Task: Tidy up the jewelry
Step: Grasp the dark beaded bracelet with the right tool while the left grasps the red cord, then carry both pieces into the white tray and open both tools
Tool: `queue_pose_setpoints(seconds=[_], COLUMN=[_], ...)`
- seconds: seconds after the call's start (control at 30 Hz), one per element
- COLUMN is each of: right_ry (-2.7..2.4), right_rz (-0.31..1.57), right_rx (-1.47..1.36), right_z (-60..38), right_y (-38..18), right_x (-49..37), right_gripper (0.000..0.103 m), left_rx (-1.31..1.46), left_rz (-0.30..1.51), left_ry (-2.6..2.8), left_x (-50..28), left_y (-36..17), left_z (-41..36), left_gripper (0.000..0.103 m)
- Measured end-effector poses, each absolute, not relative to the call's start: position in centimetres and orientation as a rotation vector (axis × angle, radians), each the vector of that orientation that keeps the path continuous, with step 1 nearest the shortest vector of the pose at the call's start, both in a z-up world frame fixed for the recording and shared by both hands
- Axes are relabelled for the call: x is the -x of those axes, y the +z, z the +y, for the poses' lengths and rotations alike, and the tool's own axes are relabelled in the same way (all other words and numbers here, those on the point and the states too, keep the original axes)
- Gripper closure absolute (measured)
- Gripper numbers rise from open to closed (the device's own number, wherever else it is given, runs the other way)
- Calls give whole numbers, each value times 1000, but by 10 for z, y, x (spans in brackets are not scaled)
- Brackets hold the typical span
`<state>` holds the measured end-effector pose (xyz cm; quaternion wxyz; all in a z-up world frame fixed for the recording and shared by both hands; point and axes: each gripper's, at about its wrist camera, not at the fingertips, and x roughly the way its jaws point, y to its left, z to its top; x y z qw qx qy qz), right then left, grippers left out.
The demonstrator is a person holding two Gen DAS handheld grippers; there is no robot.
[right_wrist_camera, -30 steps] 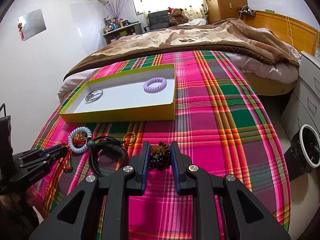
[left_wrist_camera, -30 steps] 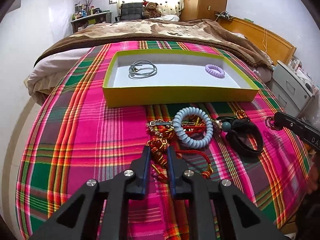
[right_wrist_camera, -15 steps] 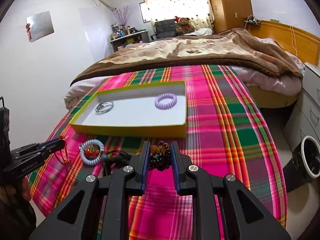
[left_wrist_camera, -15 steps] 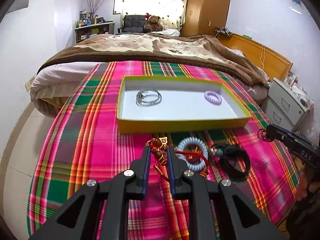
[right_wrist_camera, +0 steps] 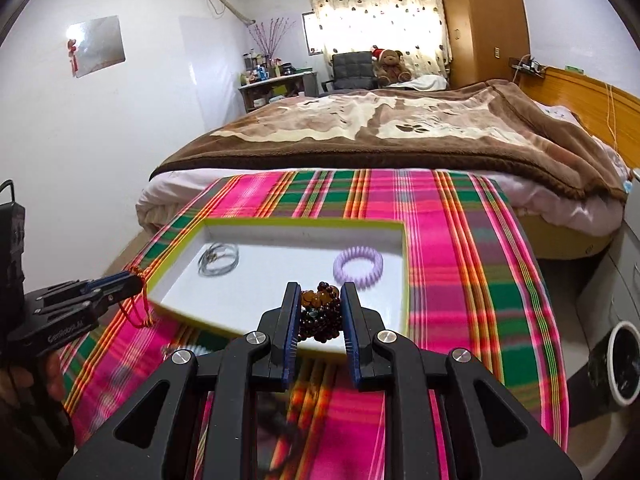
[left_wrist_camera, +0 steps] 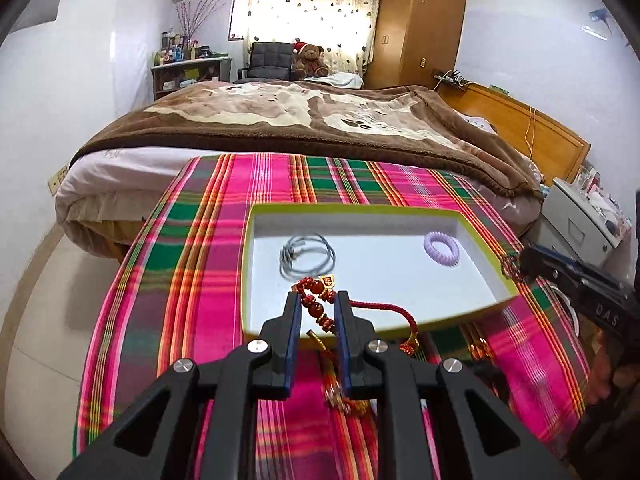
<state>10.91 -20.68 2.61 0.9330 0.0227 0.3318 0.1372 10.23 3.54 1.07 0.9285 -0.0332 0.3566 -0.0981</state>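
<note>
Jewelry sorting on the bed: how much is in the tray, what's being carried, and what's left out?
Done: a silver bangle set and a purple coil band lie in the yellow-rimmed tray. In hand: the left gripper is shut on a red beaded cord, and the right gripper is shut on a dark bead bracelet, both at the tray's near edge. Left: blurred pieces on the plaid cloth below; their number is unclear.

A bedroom. A brown blanket (left_wrist_camera: 304, 120) covers the bed (left_wrist_camera: 100, 176), with a pink and green plaid cloth (left_wrist_camera: 192, 248) spread nearer. Beyond sit a teddy bear (left_wrist_camera: 310, 58) beside a dark chair (left_wrist_camera: 268, 60), a patterned curtain (left_wrist_camera: 312, 8) and a wooden wardrobe (left_wrist_camera: 420, 24).
</note>
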Motion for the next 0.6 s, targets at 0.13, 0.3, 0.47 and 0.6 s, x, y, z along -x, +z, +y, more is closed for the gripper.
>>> queue_pose_setpoints(seconds=[0.13,0.3,0.47,0.6], right_ry=[292,314,316,326], right_rz=[700,741,789,842], right_rx=[-29,-4,-1,-4], right_z=[-198,-186,-177,-171], right_y=[24,12,0,-12], right_x=[-136,-164,-191,-211], right_gripper=[82,82,82,82], left_rx=[96,98,84,78], left_rz=[749,768,797,820], left_ry=[-200,-198,-195,-190], left_x=[-121,-138,-150,-158], left_y=[8,1,-8,-16], left_z=[39,39,36,33], left_gripper=[86,86,86,86])
